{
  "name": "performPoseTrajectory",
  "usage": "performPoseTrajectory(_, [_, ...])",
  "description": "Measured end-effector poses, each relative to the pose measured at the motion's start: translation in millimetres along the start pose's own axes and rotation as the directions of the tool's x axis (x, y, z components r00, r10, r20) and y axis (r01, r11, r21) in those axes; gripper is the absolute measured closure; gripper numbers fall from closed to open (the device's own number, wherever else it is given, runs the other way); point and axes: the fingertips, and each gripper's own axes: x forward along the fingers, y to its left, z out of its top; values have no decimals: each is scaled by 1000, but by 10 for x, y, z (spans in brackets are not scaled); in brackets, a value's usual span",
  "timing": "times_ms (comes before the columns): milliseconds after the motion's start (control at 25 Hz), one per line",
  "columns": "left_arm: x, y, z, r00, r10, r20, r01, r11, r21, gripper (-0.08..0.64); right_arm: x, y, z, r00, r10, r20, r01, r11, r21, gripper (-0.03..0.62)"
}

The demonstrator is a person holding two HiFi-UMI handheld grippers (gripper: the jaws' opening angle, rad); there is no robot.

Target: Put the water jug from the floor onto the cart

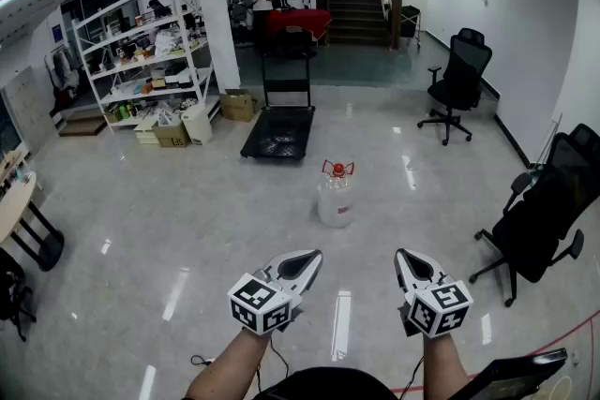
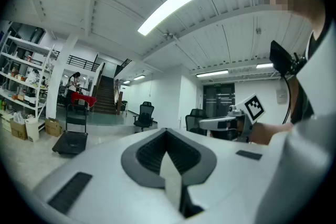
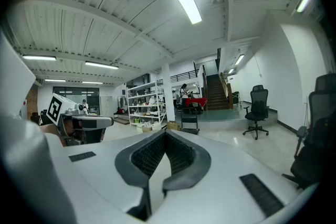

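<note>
Hall with a glossy grey floor [image 1: 187,229], seen from above. A clear water jug [image 1: 336,199] with a red cap and handle stands upright on the floor at the centre of the frame. A pale label on its side is too small to read. A black flatbed cart [image 1: 278,132] sits beyond it at upper centre, well apart from the jug. At the bottom edge, the left tool [image 1: 302,263] and right tool [image 1: 410,263] are held side by side, each with jaws pressed together on nothing, short of the jug. Each carries a cube of black-and-white square markers. A black office chair [image 1: 459,84] stands at upper right, and white shelving [image 1: 141,51] at upper left.
</note>
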Motion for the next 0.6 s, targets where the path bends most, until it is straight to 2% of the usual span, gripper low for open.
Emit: performPoseTrajectory(600, [12,71,40,1000,22,-4,-22,1000,22,569,74,29,50,1000,-15,8,15,1000,-5,591])
